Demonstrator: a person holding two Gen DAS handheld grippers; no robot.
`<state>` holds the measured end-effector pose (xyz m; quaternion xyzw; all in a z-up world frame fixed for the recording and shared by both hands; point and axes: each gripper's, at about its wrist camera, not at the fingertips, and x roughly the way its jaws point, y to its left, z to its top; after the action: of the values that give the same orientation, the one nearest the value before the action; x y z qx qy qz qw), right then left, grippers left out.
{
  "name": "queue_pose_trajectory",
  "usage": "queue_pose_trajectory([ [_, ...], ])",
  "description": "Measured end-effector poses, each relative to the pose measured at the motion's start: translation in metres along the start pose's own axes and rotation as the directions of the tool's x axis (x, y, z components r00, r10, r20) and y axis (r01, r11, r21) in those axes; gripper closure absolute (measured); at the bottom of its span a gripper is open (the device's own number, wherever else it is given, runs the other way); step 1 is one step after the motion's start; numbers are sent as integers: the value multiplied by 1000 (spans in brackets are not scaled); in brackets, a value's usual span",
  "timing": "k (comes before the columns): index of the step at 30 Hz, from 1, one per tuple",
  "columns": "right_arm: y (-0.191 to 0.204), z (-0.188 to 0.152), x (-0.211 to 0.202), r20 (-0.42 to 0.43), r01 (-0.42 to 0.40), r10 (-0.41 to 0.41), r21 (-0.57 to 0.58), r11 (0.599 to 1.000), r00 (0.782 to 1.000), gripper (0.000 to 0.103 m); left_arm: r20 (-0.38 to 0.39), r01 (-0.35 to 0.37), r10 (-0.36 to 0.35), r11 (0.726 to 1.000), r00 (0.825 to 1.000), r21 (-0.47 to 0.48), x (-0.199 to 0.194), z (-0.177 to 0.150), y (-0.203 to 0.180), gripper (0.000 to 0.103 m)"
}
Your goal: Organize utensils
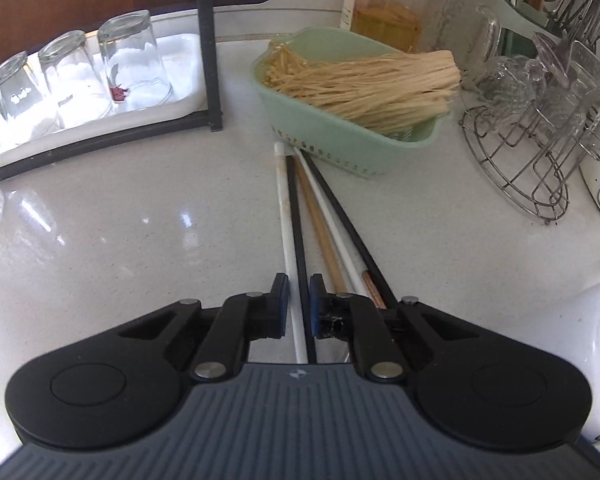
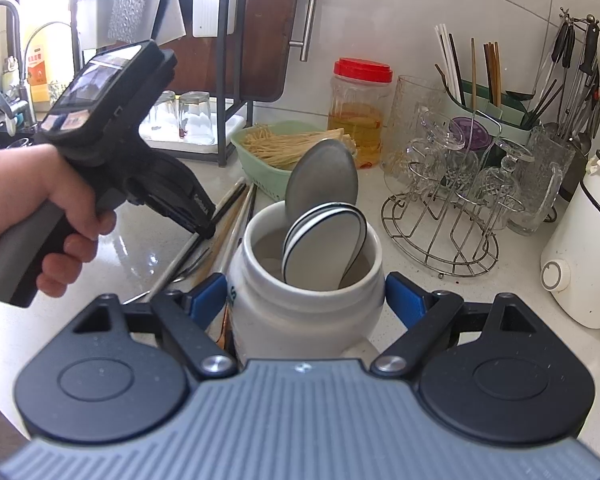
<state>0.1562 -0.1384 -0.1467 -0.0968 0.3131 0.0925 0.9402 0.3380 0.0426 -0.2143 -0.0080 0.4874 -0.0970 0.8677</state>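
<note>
Chopsticks (image 1: 320, 216) lie in a loose bundle on the white table (image 1: 140, 232), tips fanned toward the green basket (image 1: 340, 136): two white, two black, two wooden. Left claw (image 1: 299, 304) is low over the near ends, narrowly spread, with a white chopstick (image 1: 288, 232) and a black chopstick (image 1: 298, 232) running through the gap between its blue pads (image 1: 285, 300); whether the pads touch them I cannot tell. The other sticks pass under the claw's right finger.

From the right wrist view, the person's left hand (image 2: 32, 208) grips the handle of the left claw (image 2: 204, 224), tilted down onto the chopsticks (image 2: 228, 216) beside the white jar (image 2: 304, 292). Right claw (image 2: 306, 304) is spread wide around the jar; the left pad (image 2: 208, 300) looks against the jar wall, the right pad (image 2: 404, 304) just beside it, contact unclear. In the jar stand a steel spoon (image 2: 322, 176) and black-rimmed white spoons (image 2: 324, 244), bowls up.

Green basket holds pale dry noodles (image 1: 372, 84). Left of it, upturned glasses (image 1: 80, 72) sit on a white tray in a black rack (image 1: 210, 48). Right of the basket: red-lidded jar (image 2: 360, 112), wire stand (image 2: 444, 216) with glass cups, a green utensil holder (image 2: 488, 108) with upright chopsticks, a white appliance (image 2: 580, 256) at the far right
</note>
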Motion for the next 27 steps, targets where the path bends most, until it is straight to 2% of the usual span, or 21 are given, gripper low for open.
queue_pose_trajectory([
  [5,0,1,2,0,-2,2,-5,1000,1000,15,-18,12,-13,999,1000,-33,-10,-11,9,92],
  [7,0,1,2,2,-4,4,-7,1000,1000,15,-12,19,-20,999,1000,-42,-19,-17,12,99],
  [22,1,5,9,14,-27,28,-33,999,1000,14,-63,5,-9,998,998,-62,-56,-69,24,99],
  [27,1,6,11,14,-32,32,-39,999,999,14,-100,19,-26,998,995,-67,-64,-85,26,99],
])
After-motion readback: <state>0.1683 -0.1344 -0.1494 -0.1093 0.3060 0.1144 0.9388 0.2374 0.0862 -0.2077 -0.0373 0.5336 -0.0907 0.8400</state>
